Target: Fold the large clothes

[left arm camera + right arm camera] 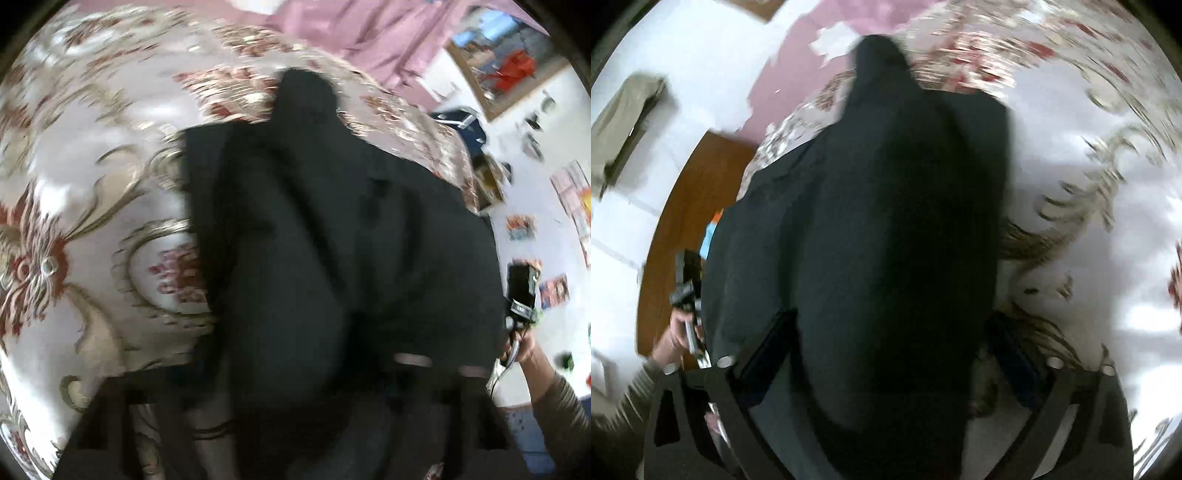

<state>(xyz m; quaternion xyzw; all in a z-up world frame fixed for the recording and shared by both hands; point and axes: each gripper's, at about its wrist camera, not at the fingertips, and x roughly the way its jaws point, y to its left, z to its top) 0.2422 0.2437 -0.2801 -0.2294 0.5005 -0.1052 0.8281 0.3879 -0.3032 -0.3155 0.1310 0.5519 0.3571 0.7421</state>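
Black garment [332, 240] fills the middle of both wrist views, draped over a floral bedspread [74, 166] of white, gold and red; both frames are smeared with motion blur. In the left wrist view the cloth runs from a narrow peak at upper centre down to the bottom edge, where it covers the left gripper [436, 365]; only two pale strips show at lower right, so I cannot tell how its fingers stand. At the right edge a hand [521, 347] holds the right gripper's handle. In the right wrist view the garment [886, 240] passes down between the right gripper's [886, 354] fingers [764, 343], which stand spread on either side of the bunched cloth. At lower left, the other hand [672, 336] grips a handle over brown wooden floor [687, 206].
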